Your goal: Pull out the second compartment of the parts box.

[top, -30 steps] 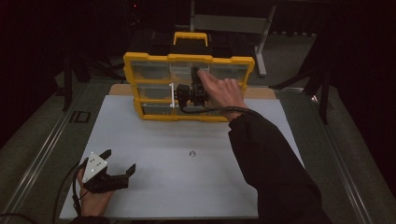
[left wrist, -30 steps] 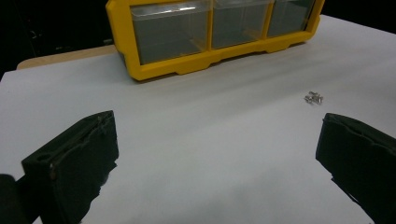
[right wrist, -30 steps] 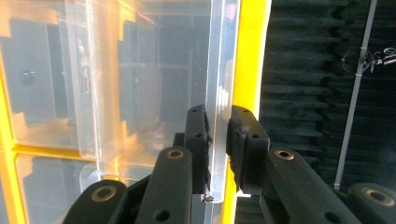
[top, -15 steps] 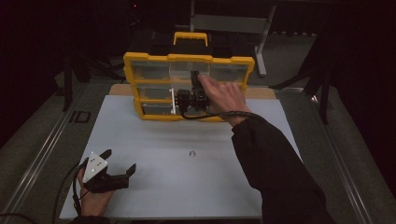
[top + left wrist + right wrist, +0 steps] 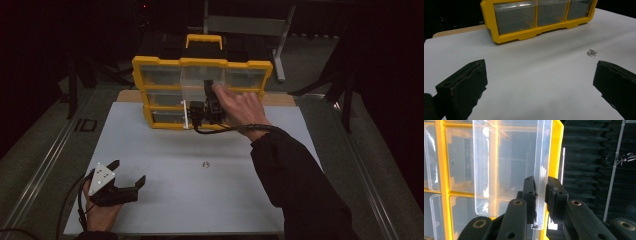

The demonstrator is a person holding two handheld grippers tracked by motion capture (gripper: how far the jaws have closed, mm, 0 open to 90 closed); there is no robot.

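on white tabletop the yellow organizer stands so its clear drawer is clamped by right gripper for pulling, while left gripper is rested agape nearer the person.

White table top, small metal bits, perhaps screws, grey metal frame behind

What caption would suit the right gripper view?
Right gripper pinching the front wall of a clear drawer pulled out from the yellow organiser.
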